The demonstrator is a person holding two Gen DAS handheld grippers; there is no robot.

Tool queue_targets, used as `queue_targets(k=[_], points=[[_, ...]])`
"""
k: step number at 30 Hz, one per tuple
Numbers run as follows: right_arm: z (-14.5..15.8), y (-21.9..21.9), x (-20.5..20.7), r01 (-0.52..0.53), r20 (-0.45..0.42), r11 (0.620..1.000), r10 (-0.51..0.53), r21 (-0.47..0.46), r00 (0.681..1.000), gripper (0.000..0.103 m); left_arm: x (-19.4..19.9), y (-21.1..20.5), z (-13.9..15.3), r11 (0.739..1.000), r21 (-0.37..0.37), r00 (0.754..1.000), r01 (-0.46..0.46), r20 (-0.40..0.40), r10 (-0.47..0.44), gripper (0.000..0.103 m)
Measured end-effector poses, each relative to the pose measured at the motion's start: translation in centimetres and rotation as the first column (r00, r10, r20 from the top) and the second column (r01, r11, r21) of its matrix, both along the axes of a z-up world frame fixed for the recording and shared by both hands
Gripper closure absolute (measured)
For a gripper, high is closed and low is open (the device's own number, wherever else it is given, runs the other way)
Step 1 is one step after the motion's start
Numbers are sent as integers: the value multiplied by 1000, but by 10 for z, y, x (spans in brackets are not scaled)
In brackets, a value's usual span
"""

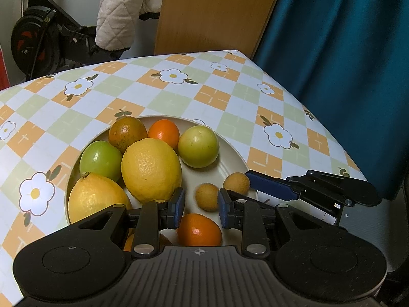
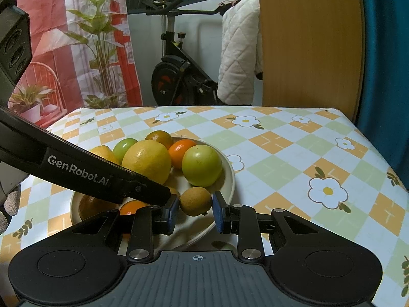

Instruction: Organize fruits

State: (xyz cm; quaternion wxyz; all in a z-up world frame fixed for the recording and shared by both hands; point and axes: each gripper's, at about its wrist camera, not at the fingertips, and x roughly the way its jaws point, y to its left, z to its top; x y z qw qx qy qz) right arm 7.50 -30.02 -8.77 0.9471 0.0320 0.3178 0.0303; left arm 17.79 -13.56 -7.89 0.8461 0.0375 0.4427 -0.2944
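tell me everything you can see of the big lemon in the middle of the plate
The big lemon is bright yellow and oval with a dimpled, slightly glossy peel, whole and unpeeled. It lies on its side near the middle of the cream plate, and looks to press against a green fruit, a greenish-orange citrus and a second lemon. No gripper touches it.

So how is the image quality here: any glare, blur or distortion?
Left wrist: sharp, fisheye bends the table edge, small glare spots on the orange and lemon. Right wrist: sharp too, edges bowed, soft shadow under the plate.
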Motion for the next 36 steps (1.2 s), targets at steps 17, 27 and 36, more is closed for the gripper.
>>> queue_targets(k=[17,27,36], points=[[6,-5,-2,37,-9,999,-38,-25,999,71,-9,5,13,1000,1,999,-20,39,20,59],[16,-4,-5,45,-28,999,-46,-4,999,38,-25,19,35,997,4,986,-77,147,76,43],[36,2,-8,52,-29,998,-52,19,998,5,-38,44,60,983,-21,960,-180,215,180,17]])
